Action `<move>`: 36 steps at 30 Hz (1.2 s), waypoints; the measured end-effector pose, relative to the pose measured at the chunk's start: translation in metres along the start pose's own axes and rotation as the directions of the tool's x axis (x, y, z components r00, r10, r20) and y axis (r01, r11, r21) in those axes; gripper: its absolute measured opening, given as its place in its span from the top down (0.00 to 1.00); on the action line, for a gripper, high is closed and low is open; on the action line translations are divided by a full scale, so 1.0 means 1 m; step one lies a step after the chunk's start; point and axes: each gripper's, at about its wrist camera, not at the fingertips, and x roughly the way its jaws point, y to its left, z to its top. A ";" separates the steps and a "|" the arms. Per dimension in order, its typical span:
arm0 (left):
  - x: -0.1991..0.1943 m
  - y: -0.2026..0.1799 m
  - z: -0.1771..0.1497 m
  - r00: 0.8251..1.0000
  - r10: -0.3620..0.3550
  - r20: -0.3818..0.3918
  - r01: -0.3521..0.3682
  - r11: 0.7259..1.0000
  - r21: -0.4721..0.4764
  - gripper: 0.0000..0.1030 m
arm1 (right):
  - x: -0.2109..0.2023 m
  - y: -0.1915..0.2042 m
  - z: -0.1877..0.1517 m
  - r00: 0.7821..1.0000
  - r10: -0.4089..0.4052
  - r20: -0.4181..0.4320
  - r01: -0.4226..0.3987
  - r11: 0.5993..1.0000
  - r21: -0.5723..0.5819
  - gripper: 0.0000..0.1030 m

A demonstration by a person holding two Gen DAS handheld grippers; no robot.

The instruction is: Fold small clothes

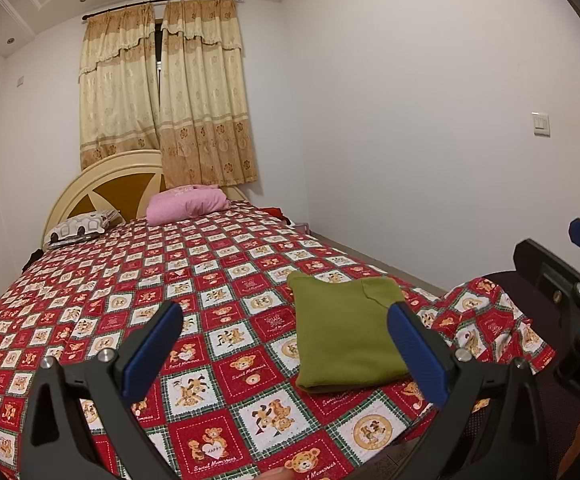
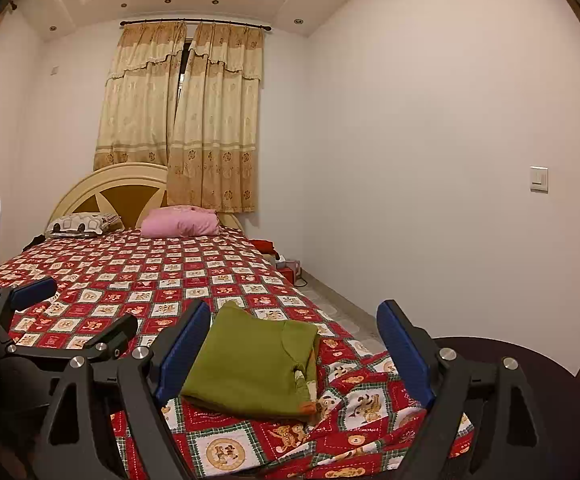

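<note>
One folded green garment on bedspread.
Two pillows; left gripper, right gripper, jaws spread, empty.

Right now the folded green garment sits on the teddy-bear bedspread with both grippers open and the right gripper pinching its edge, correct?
Not quite: the right gripper pinches nothing. The right wrist view shows its blue fingers spread apart above the green garment. The garment does lie folded on the bedspread, and the left gripper is open too.
</note>
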 end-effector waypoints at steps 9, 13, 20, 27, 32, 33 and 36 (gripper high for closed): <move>0.000 -0.001 0.000 1.000 -0.001 -0.001 0.001 1.000 0.002 0.00 | 0.001 0.001 -0.002 1.000 0.002 -0.003 -0.002 1.000 -0.001 0.17; 0.001 0.001 -0.002 1.000 -0.004 -0.008 0.004 1.000 0.005 0.00 | 0.001 0.001 -0.002 1.000 -0.001 0.000 0.001 1.000 -0.002 0.17; 0.008 0.004 -0.005 0.999 0.021 -0.043 -0.021 1.000 0.002 0.00 | 0.003 0.002 -0.004 1.000 -0.007 -0.008 0.007 1.000 0.000 0.17; 0.007 0.005 -0.004 0.999 0.014 -0.044 -0.014 1.000 0.002 0.00 | 0.005 0.002 -0.004 1.000 -0.006 -0.011 0.006 1.000 0.002 0.17; 0.008 0.005 -0.004 0.999 0.007 -0.050 -0.007 1.000 0.008 0.00 | 0.004 0.002 -0.004 1.000 -0.008 -0.014 0.008 1.000 0.003 0.17; 0.008 0.004 -0.004 0.999 0.008 -0.050 -0.008 1.000 0.008 0.00 | 0.004 0.002 -0.005 1.000 -0.007 -0.015 0.008 1.000 0.004 0.17; 0.008 0.004 -0.003 0.999 0.007 -0.051 -0.007 1.000 0.009 0.00 | 0.005 0.003 -0.004 1.000 -0.008 -0.018 0.009 1.000 0.005 0.17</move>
